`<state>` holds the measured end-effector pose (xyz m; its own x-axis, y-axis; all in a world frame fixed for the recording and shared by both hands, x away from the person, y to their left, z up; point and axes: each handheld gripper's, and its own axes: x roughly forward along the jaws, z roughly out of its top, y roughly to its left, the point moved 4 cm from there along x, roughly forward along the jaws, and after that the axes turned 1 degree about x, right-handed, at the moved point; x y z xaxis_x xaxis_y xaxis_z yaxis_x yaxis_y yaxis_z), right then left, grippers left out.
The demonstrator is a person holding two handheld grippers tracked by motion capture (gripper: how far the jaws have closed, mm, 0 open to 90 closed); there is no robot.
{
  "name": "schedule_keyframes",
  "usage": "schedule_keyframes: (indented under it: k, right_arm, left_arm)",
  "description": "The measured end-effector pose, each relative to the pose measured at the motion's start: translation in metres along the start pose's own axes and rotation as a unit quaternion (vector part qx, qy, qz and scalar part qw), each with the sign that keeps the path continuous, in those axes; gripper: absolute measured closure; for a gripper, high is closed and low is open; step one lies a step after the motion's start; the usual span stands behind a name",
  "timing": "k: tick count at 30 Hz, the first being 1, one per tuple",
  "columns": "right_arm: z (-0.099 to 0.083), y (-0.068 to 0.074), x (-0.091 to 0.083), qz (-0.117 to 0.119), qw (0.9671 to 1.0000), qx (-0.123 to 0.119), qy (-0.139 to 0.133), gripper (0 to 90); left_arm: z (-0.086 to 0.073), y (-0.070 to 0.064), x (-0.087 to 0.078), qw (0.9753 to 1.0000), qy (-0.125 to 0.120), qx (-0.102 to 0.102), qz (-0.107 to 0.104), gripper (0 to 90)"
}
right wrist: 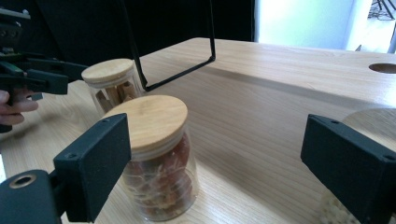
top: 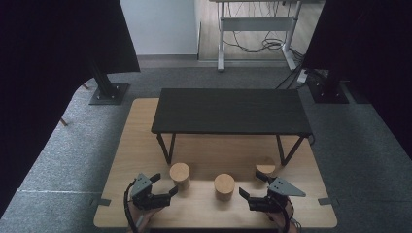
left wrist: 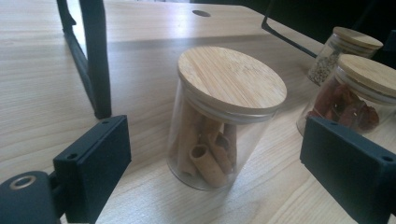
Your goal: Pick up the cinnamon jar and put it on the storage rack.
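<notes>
A glass jar of cinnamon sticks (left wrist: 224,121) with a bamboo lid stands upright on the wooden table (top: 141,145), near its front left, just in front of a leg of the small black shelf (top: 231,110). The left gripper (top: 164,185) hovers right at it, jaws spread wide on either side and not touching the glass. To its right stands a jar of dried red pieces (right wrist: 156,163), then a jar of pale seeds (left wrist: 338,53). The right gripper (top: 252,184) is released too, jaws apart between those two jars.
</notes>
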<state>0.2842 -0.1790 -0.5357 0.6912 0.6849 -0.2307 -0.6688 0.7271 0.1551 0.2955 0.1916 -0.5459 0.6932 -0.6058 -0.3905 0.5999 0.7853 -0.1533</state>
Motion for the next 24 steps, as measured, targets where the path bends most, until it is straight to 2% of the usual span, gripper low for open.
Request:
schedule_keyframes:
  k: [4,10,14,18,19,24]
  right_arm:
    - [-0.0013,-0.0015,0.0008,-0.004,1.0000,-0.001,0.004,7.7]
    - [0.0012,0.0022,0.0014,-0.001,0.9999,-0.012,0.004,7.6]
    - [0.0000,0.0009,0.0015,-0.001,1.0000,-0.006,0.005,7.9]
    - [-0.0012,-0.0016,0.0027,-0.002,1.0000,-0.005,0.007,7.9]
    - [-0.0013,-0.0021,0.0031,-0.002,1.0000,-0.004,0.008,7.9]
    - [-0.0019,-0.0018,0.0034,0.001,1.0000,-0.002,0.008,7.9]
  left_arm:
    - [-0.0024,-0.0015,0.0006,1.0000,0.007,0.002,-0.003,7.7]
    - [-0.0033,-0.0067,-0.0034,0.9997,0.015,0.018,-0.012,7.1]
    - [-0.0026,-0.0065,-0.0033,0.9996,0.017,0.017,-0.017,6.8]
    - [-0.0031,-0.0061,-0.0024,0.9994,0.024,0.023,-0.012,6.0]
    - [-0.0036,-0.0054,-0.0033,0.9992,0.027,0.028,-0.003,5.9]
    - [-0.0048,-0.0025,-0.0041,0.9992,0.030,0.027,0.005,5.5]
